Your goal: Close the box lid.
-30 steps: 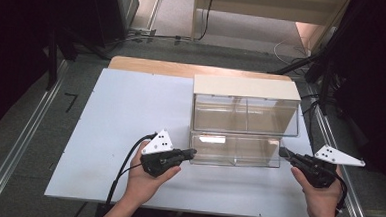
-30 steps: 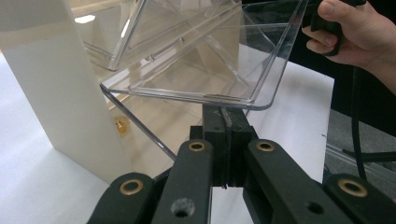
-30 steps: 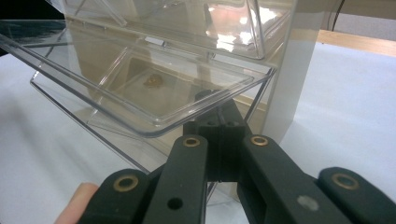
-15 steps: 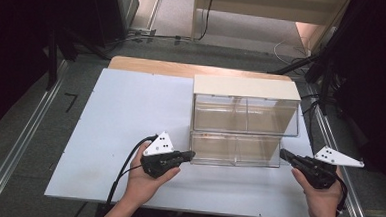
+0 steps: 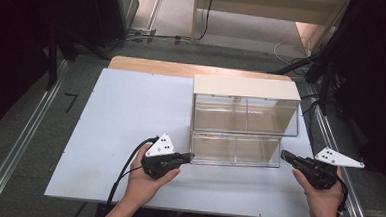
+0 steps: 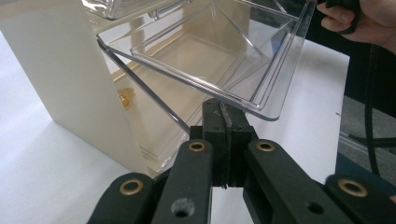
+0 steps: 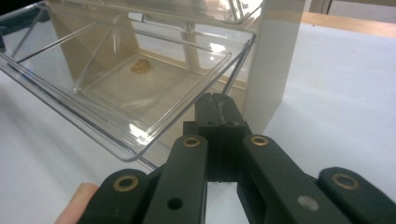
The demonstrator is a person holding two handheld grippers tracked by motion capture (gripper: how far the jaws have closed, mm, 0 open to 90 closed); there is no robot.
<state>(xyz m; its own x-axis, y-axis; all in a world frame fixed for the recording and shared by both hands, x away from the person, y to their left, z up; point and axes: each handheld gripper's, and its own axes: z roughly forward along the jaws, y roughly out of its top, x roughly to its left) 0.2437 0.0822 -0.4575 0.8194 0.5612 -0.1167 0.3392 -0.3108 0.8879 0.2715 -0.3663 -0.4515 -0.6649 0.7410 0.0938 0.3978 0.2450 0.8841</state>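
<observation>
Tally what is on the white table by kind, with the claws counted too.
Clear plastic drawers: 2
Cream drawer cabinet: 1
Small brown bit inside the lower drawer: 1
Black claws, left claw and right claw, both shut: 2
Total: 6

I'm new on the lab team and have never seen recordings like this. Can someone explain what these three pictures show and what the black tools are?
No robot arm here: a person holds a two-jaw tool in each hand. The high view looks down from above on a white table. The left hand-held gripper and the right hand-held gripper sit at the two ends of the lower drawer of a clear drawer cabinet with cream walls.

The other two pictures come from cameras riding on each tool, looking along its black jaws. In both gripper views the jaws are pressed together with nothing between them, just next to the drawer's clear corner. The drawer is slid partly out. A small brownish bit lies inside; I cannot tell what it is.
</observation>
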